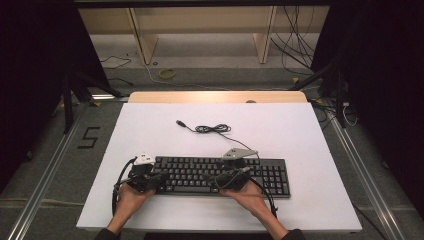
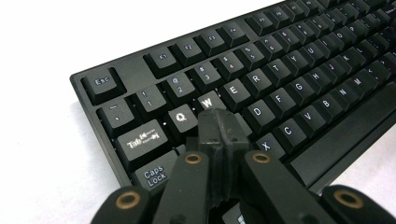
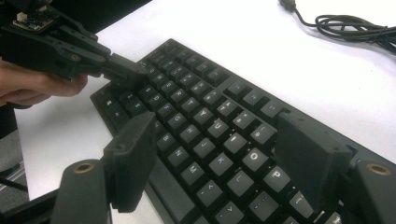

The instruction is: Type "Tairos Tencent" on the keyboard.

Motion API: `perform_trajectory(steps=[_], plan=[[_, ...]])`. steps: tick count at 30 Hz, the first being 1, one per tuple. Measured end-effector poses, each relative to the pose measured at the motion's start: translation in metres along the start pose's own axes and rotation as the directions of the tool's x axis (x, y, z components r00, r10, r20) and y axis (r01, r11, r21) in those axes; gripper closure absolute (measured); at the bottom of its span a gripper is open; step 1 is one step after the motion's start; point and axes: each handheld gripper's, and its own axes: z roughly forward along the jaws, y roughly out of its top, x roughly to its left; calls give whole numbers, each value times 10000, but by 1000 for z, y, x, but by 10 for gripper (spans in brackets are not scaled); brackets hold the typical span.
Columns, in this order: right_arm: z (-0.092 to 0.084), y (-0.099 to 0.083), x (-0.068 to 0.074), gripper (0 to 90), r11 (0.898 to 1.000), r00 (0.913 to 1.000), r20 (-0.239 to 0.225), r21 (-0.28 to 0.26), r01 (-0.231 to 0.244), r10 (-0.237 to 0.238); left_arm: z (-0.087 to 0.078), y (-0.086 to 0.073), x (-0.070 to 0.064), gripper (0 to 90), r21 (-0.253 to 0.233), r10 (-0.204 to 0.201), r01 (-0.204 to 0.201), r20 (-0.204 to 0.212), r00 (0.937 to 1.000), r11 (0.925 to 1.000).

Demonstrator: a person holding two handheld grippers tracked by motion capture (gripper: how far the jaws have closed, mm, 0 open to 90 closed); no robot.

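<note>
Surface: white surface [image 1: 150,125] on a wooden top, grey floor and dark curtains around it.
Keyboard: black keyboard [image 1: 270,175] lies flat near the person's edge of the surface, its long side across the high view.
Left tongs: left tongs [image 2: 219,123] are closed with nothing between them, tips touching the keys just below W.
Right tongs: right tongs [image 3: 219,154] stand wide open, held over the keys around O and P.
Cable: black cable [image 1: 212,129] lies coiled beyond the keyboard.
</note>
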Motion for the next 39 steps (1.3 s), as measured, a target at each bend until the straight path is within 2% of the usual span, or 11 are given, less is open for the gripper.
perform_trajectory(steps=[8, 13, 17, 20, 24, 29, 39], plan=[[0, 2, -1, 313, 10000, 10000, 33, -39, 38, -38, -1, 0, -2, 888, -38, -63, 63, 59, 10000, 10000], [-1, 3, -1, 325, 9999, 10000, 29, -113, 41, -40, -6, 0, -6, 836, -275, -7, 7, 0, 10000, 9996], [-1, 4, -2, 350, 9999, 9999, 108, -111, 49, -48, -10, -1, -7, 785, -495, -87, 93, 129, 9999, 9987], [-1, 5, -2, 392, 9999, 9999, 98, -85, 76, -75, -13, -2, -6, 727, -717, -213, 226, 195, 9996, 9972], [0, 7, -3, 451, 9999, 9998, 141, -63, 111, -110, -15, -3, -5, 640, -819, -373, 416, 534, 9979, 9958], [4, 8, -3, 548, 9999, 9996, 236, 84, 148, -150, -15, -4, -6, 514, -1007, -491, 544, 545, 9973, 9934], [10, 10, -4, 733, 9994, 9997, 172, 295, 191, -196, -20, -5, -11, 422, -1595, -431, 562, 850, 9955, 9856]])
